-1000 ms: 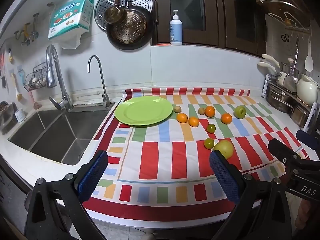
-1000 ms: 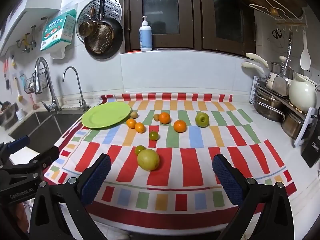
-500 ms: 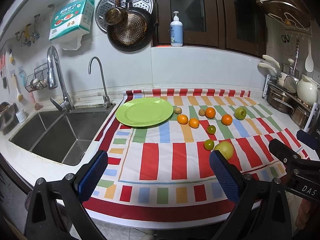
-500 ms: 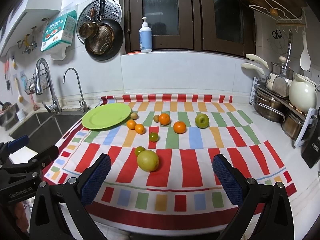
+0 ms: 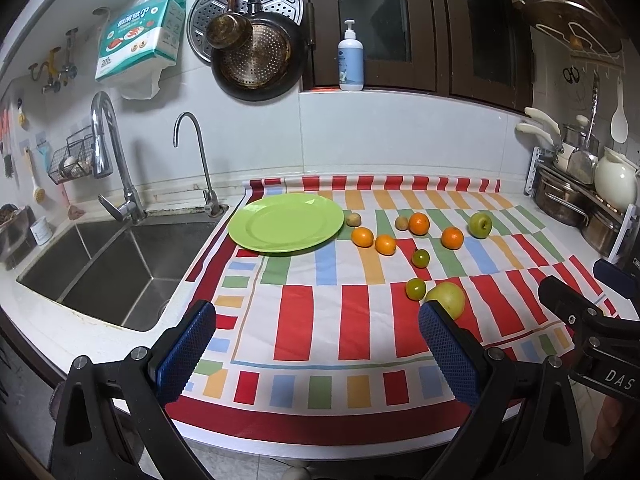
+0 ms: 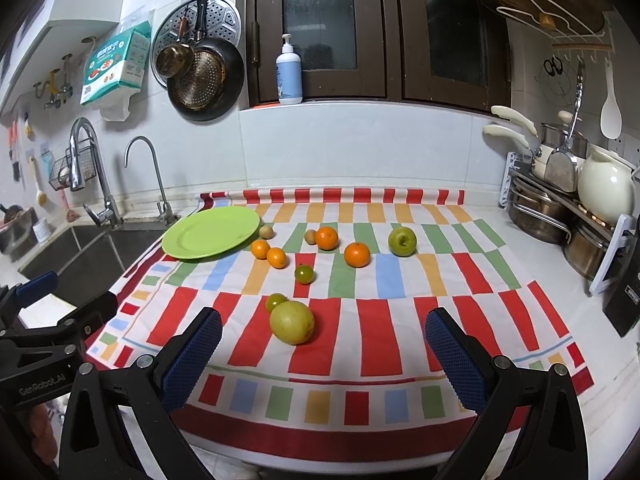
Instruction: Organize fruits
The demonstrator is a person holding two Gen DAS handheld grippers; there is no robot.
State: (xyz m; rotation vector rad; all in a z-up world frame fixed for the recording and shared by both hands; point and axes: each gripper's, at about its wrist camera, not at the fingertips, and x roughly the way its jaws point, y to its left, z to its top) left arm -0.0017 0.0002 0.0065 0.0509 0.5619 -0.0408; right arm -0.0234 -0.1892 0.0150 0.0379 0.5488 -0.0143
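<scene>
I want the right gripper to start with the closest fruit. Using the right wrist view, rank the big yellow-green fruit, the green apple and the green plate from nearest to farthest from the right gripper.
1. Big yellow-green fruit: just ahead of the right gripper, left of centre.
2. Green apple: farther back, to the right.
3. Green plate: far left, beside the sink; its near rim roughly level with the apple, but it is farther sideways.

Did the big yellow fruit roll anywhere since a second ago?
No. The big yellow fruit still sits on the same red stripe of the striped cloth, touching the same small green fruit.
</scene>
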